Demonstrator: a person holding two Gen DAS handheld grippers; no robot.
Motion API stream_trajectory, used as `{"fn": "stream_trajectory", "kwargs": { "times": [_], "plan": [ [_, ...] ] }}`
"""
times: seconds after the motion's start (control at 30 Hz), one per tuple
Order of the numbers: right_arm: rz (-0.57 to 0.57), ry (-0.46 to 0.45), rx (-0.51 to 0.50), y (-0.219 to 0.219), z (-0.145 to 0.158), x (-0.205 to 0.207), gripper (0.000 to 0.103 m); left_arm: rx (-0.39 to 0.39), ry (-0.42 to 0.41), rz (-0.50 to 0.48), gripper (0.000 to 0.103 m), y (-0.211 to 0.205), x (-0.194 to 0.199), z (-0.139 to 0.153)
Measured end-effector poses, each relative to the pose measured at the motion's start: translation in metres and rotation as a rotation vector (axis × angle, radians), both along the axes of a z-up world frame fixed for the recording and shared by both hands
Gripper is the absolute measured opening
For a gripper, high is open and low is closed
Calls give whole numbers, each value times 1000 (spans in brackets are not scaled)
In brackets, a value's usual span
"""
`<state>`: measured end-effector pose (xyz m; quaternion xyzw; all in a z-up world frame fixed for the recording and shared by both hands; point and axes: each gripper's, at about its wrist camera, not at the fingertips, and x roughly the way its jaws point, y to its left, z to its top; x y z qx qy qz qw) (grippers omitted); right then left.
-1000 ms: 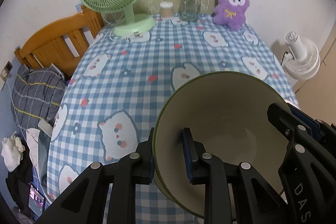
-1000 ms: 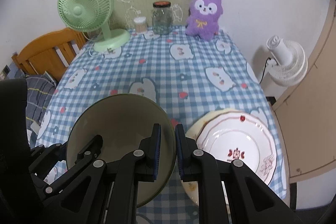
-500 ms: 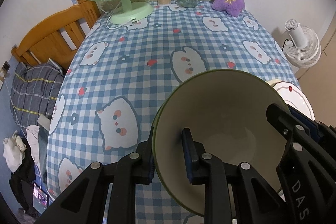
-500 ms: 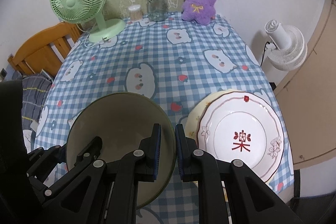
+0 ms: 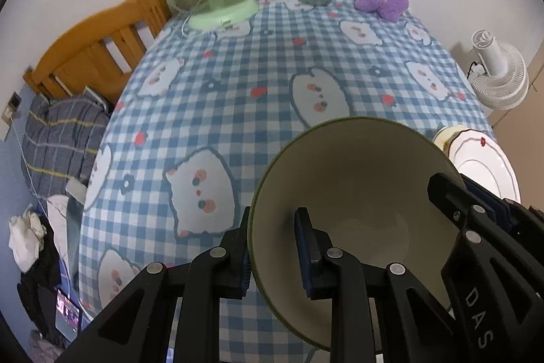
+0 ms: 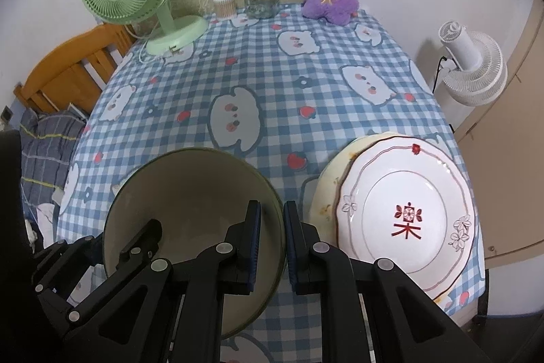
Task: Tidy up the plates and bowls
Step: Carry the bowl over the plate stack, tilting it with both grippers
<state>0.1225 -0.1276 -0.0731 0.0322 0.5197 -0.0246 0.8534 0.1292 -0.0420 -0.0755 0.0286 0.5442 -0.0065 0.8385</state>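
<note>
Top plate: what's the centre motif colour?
Red, on the white top plate with a thin dark rim line; clearest in the right wrist view.

Left gripper (image 5: 272,247) is clamped across the bowl (image 5: 360,193) rim, one finger outside the wall, the other inside. Right gripper (image 6: 272,244) pinches the opposite rim the same way (blue pads nearly together, only the thin wall between them). Both reach forward at matching height, fingers angled down.

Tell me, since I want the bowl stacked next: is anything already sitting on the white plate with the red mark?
No, the white plate shows a bare face, and the bowl sits left of it.
</note>
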Motion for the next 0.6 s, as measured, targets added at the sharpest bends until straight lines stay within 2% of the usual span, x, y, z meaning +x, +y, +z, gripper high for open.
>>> {"fn": "stream_trajectory", "kwargs": {
  "times": [0.6],
  "plan": [
    [-35,26,-46,2,-6,7,17,-40,23,-36,22,2,7,-9]
  ]
}}
